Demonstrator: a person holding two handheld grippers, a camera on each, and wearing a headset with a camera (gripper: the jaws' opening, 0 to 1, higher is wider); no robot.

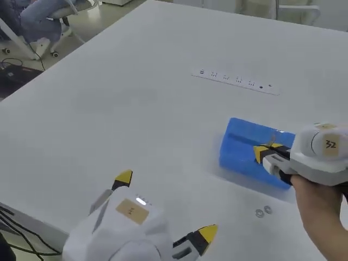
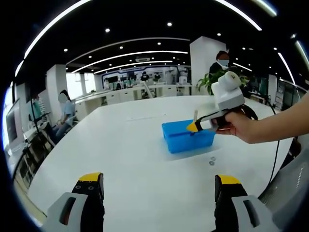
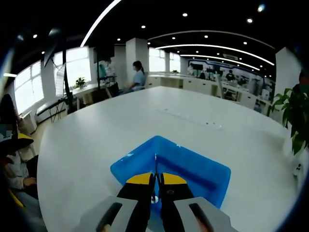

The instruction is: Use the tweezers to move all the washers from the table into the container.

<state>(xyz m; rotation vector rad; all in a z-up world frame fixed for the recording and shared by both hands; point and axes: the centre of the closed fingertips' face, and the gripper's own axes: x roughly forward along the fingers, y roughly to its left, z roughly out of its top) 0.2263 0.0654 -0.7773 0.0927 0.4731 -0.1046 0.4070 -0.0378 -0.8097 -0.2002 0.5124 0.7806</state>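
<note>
The left tongs [image 1: 166,205] are seen at the near edge of the white table [image 1: 136,109], with the jaws spread wide and nothing held between them. In the left gripper view the same tongs [image 2: 158,180] are shown wide over bare table surface, their yellow-tipped jaws well apart.

The right tongs [image 1: 261,152] are held by a hand [image 1: 318,209] at the right side and are poised over the near part of the blue container [image 1: 242,147]. In the right gripper view these tongs [image 3: 155,178] are closed narrowly on the tweezers [image 3: 155,163], which are gripped between the jaws and pointed forward and down into the container [image 3: 193,169]. Whether anything is pinched at the tweezers' tip cannot be told.

Two washers [image 1: 259,213] are seen lying side by side on the table, near the container's near side and just beside the hand. In the left gripper view the washers [image 2: 211,161] are seen in front of the container [image 2: 181,140], below the right tongs [image 2: 194,127] and the hand [image 2: 239,126].

A white power strip [image 1: 236,81] is set farther back on the table, well apart from the container.
</note>
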